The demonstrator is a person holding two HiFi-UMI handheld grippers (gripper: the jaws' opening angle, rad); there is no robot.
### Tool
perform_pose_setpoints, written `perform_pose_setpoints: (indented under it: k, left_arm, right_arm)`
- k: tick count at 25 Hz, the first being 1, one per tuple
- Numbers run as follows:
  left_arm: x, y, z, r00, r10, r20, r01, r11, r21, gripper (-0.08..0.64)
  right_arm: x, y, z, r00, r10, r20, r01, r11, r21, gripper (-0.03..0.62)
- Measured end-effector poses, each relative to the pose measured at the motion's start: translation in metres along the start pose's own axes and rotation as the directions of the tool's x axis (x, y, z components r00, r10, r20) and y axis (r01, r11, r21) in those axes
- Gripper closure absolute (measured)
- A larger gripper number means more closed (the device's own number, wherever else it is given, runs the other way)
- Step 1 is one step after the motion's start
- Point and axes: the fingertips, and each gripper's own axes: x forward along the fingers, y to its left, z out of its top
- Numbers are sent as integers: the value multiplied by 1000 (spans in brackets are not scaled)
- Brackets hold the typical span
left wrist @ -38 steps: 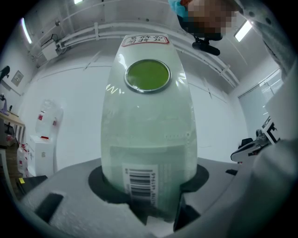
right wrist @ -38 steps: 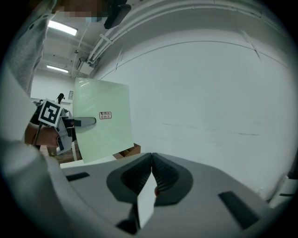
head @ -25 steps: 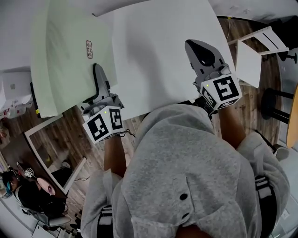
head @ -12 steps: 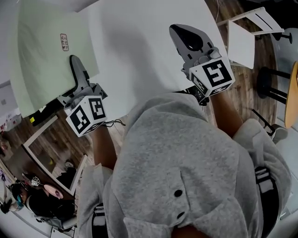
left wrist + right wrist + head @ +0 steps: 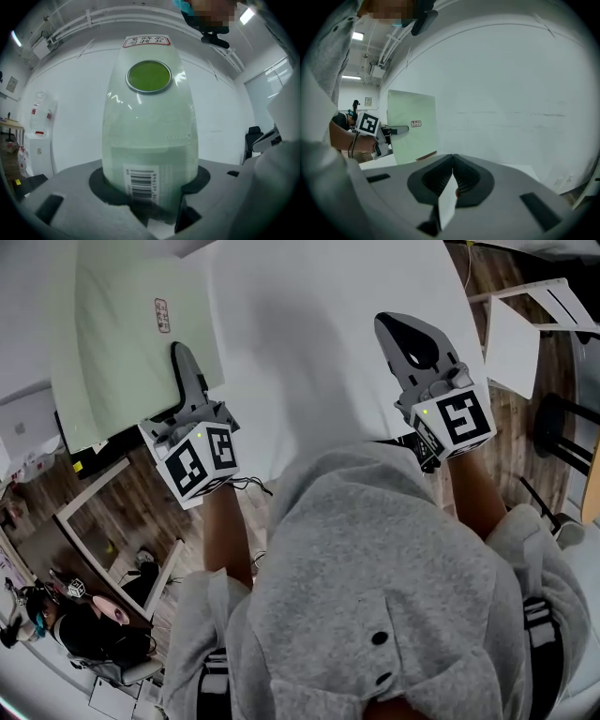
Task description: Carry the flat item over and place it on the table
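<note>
Fingers of the left gripper (image 5: 184, 360) are closed on the near edge of the green sheet (image 5: 122, 362), and its barcode (image 5: 139, 185) sits right at the pads. Those of the right gripper (image 5: 453, 158) are pressed together on a thin white edge at the near right corner of the white board (image 5: 319, 334); that edge is judged to be the board's own. The green sheet lies left of the board, its right edge meeting the board's left edge, with its label (image 5: 161, 315) toward the far side. Both flat things seem to hang over the wood floor (image 5: 122, 507), which shows left and right of the board. No surface to set them on can be told for sure.

The carry goes best with both holds kept firm and the two hands level and evenly spaced, so neither piece twists or slips. They should be lowered flat and let go only once they rest fully.

Against a second ago, each gripper sits at the same spot on its piece. The left gripper and the label show slightly further up and left in the head view.
</note>
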Motion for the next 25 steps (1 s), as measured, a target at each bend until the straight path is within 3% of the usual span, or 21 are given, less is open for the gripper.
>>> perform_pose_setpoints:
  k: [25]
  left_arm:
    - [45,10,-65,996,68,-56,-64,996,58,285]
  right_arm:
    - [36,7,-25,995,74,-67,-68,993,93,565]
